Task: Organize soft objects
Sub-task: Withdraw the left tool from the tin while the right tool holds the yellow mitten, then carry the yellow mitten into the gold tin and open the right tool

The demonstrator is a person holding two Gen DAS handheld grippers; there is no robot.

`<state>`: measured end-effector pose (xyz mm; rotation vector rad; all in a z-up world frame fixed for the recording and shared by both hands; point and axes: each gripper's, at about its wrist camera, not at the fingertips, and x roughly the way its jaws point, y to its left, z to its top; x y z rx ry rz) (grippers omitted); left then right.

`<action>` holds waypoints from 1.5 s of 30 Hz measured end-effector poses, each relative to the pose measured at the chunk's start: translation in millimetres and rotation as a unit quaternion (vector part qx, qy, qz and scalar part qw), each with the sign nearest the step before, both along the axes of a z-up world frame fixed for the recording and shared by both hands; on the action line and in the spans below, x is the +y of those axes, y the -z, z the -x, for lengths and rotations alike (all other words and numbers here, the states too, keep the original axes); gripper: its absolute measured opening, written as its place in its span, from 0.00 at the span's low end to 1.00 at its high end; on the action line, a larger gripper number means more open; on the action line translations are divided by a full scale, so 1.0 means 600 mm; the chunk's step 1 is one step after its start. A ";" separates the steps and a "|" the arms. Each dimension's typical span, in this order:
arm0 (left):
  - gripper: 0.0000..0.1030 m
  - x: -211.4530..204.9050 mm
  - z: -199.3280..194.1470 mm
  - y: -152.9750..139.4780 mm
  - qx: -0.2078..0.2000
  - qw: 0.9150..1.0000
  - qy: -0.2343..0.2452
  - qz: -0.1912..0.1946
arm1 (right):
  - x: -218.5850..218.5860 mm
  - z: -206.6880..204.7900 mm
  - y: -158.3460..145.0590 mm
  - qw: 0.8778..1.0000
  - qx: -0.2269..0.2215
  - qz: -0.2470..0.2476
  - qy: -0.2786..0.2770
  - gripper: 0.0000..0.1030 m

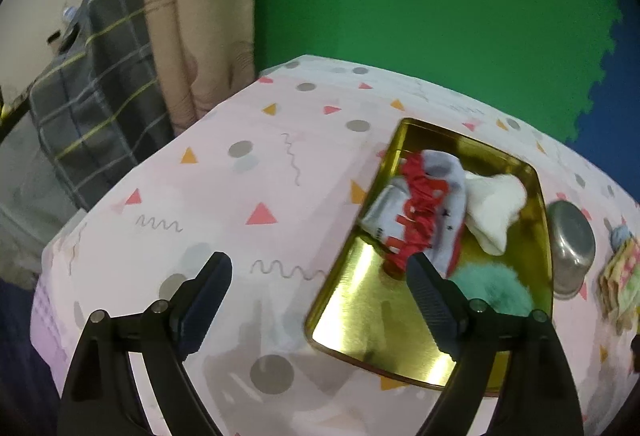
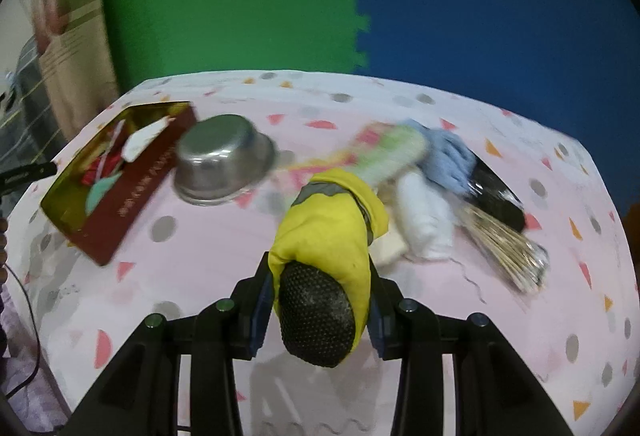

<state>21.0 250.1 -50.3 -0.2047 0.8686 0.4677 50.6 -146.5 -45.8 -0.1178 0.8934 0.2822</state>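
My right gripper (image 2: 318, 302) is shut on a yellow slipper-like soft shoe (image 2: 332, 232) with a black dotted sole, held above the pink cloth. A gold tin tray (image 1: 360, 316) (image 2: 132, 196) with dark red outer walls lies at the left and holds a blue-and-red sock (image 1: 436, 212), a white sock (image 1: 494, 210), a red frilly piece (image 1: 418, 208) and a teal fluffy ball (image 1: 496, 288). My left gripper (image 1: 320, 300) hangs open over the tray's near left edge, with nothing between its fingers. On the cloth beyond the shoe lie a pink-green soft cloth (image 2: 384, 152), blue yarn (image 2: 448, 152) and a white soft roll (image 2: 420, 216).
An upturned steel bowl (image 2: 224, 164) (image 1: 572, 248) sits just right of the tray. A straw brush with a black handle (image 2: 504, 232) lies at the right. The table's cloth (image 1: 200, 196) has bare room at the left. Green and blue foam mats stand behind.
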 end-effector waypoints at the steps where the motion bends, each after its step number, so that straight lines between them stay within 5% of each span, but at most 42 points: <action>1: 0.84 0.008 0.001 0.000 0.003 1.000 -0.004 0.002 | 0.010 -0.001 -0.002 1.000 -0.001 -0.001 -0.007 0.39; 9: 0.84 0.063 0.022 -0.008 -0.005 0.998 -0.051 0.023 | 0.110 -0.006 -0.023 0.997 -0.008 -0.009 -0.072 0.39; 26: 0.84 0.096 0.029 -0.002 0.005 0.997 -0.069 0.028 | 0.358 -0.015 -0.026 0.977 -0.007 -0.022 -0.210 0.39; 41: 0.84 0.084 0.023 0.005 0.010 0.998 -0.057 0.032 | 0.423 -0.039 0.029 0.976 0.025 0.005 -0.218 0.43; 45: 0.84 0.082 0.022 0.005 0.010 0.998 -0.055 0.033 | 0.419 -0.035 0.029 0.977 0.020 0.008 -0.214 0.57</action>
